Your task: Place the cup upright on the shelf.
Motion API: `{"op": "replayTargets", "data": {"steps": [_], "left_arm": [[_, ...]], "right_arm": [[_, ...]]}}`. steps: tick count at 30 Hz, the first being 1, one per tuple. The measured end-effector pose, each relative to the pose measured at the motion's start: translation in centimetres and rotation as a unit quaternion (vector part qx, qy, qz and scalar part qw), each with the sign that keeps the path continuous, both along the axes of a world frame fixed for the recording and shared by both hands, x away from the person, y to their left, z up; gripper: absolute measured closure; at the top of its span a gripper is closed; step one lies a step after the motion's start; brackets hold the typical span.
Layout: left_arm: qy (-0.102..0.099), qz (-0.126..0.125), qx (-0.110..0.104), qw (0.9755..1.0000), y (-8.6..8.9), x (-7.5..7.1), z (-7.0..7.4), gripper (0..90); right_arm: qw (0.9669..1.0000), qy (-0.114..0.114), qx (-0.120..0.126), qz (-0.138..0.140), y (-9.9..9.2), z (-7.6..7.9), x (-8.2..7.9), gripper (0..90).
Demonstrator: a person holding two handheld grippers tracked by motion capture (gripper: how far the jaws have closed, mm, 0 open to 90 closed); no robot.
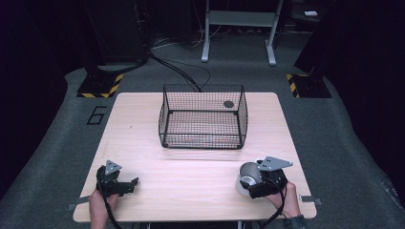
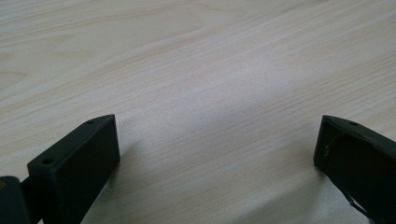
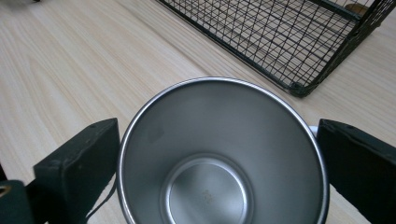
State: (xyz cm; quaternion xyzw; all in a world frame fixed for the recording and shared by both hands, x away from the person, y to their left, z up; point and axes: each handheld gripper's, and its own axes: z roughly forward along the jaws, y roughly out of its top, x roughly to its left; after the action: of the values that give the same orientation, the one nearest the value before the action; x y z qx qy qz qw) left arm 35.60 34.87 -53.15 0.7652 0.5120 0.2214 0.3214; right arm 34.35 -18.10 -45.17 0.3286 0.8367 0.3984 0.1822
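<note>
Sitting between the jaws of the right gripper (image 3: 217,154) is a round, shiny stainless-steel cup (image 3: 219,154), its open mouth facing the gripper's camera and its bare bottom in plain sight. The jaws flank the rim on both sides; the left one looks tight against the steel, the right one right at the rim, so I read it as a pinch across the cup's width, though full contact on that side is hard to confirm.

From the high view, the cup (image 1: 249,175) rests near the table's front edge, in front of the black wire-mesh basket (image 1: 204,116) and toward its right corner, well apart from it. The basket stands open-topped on the pale wooden table (image 1: 191,181), with a small dark round thing on the wood just behind it.

On the other side of the basket, also in front of it, the left gripper (image 1: 125,186) hovers low over bare wood, jaws spread wide and nothing between them.

Now, the handling. That cup is probably light, rigid and slick; polished steel gives flat pads little bite. It won't crush, but it could twist or slide out. My call: grip across the body below the flared rim, squarely, and keep the hold firm.
</note>
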Motion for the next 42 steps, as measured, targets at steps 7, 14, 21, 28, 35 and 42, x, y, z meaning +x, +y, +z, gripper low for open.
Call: {"op": "replayTargets", "data": {"steps": [7, 14, 21, 28, 35, 42], "left_arm": [[0.0, 0.0, 0.0, 1.0, 0.0, 0.0, 0.0, 0.3], [0.0, 0.0, 0.001, 1.0, 0.0, 0.0, 0.0, 0.3], [0.001, 0.0, -0.001, 1.0, 0.0, 0.0, 0.0, 0.3], [0.0, 0.0, 0.0, 1.0, 0.0, 0.0, 0.0, 0.4], [0.0, 0.0, -0.001, 1.0, 0.0, 0.0, 0.0, 0.3], [0.0, 0.0, -0.001, 1.0, 0.0, 0.0, 0.0, 0.3]], "right_arm": [[0.9999, -0.008, -0.007, 0.001, 0.0, -0.1, -0.1, 5.2], [0.9999, -0.01, -0.007, 0.005, -0.1, 0.0, -0.1, 5.7], [0.9998, -0.016, -0.011, 0.009, 0.3, 0.0, -0.2, 6.0], [0.9997, -0.017, -0.008, 0.014, 0.4, 0.5, 0.0, 6.0], [0.9998, -0.01, -0.008, 0.014, 0.9, 1.2, 0.6, 6.1], [0.9999, -0.005, -0.008, 0.012, 1.7, 1.9, 1.4, 6.1]]}}
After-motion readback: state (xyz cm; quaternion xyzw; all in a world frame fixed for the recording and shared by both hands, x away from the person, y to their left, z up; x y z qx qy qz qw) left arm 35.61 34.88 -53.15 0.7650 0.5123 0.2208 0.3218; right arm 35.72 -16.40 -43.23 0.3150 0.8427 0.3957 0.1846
